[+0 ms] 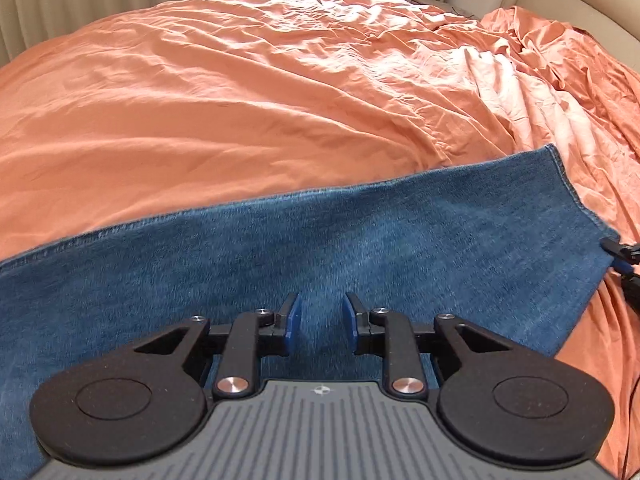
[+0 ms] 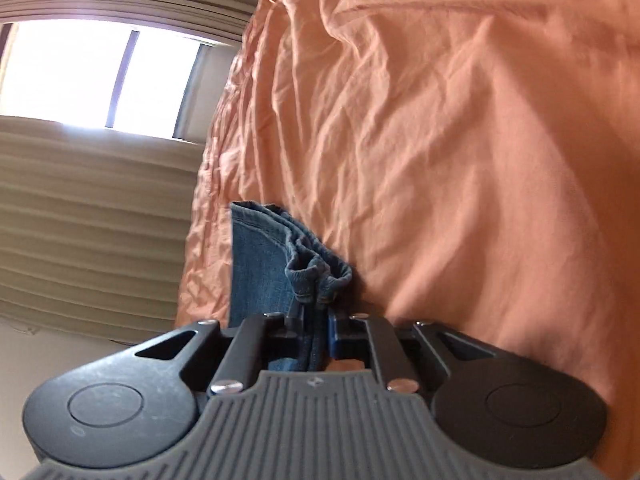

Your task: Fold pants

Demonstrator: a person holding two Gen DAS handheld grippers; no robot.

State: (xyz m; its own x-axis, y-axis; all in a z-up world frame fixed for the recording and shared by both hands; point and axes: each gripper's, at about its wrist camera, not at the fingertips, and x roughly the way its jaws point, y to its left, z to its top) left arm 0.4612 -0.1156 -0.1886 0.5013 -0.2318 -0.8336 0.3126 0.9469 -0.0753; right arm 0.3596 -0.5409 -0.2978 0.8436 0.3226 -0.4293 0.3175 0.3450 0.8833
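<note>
Two claws work the blue pants, which lie flat across the orange-sheeted bed. Left claw hovers over the denim, fingers apart and empty. Right claw is clamped on the bunched hem end (several layers). To fold well, carry that hem over evenly, keeping edges aligned, while the left pins the cloth.

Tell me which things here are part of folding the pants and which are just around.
Part of the job:
jeans
left gripper, open above the denim
right gripper, shut on the hem

Just around:
orange sheet
curtains
window
</note>
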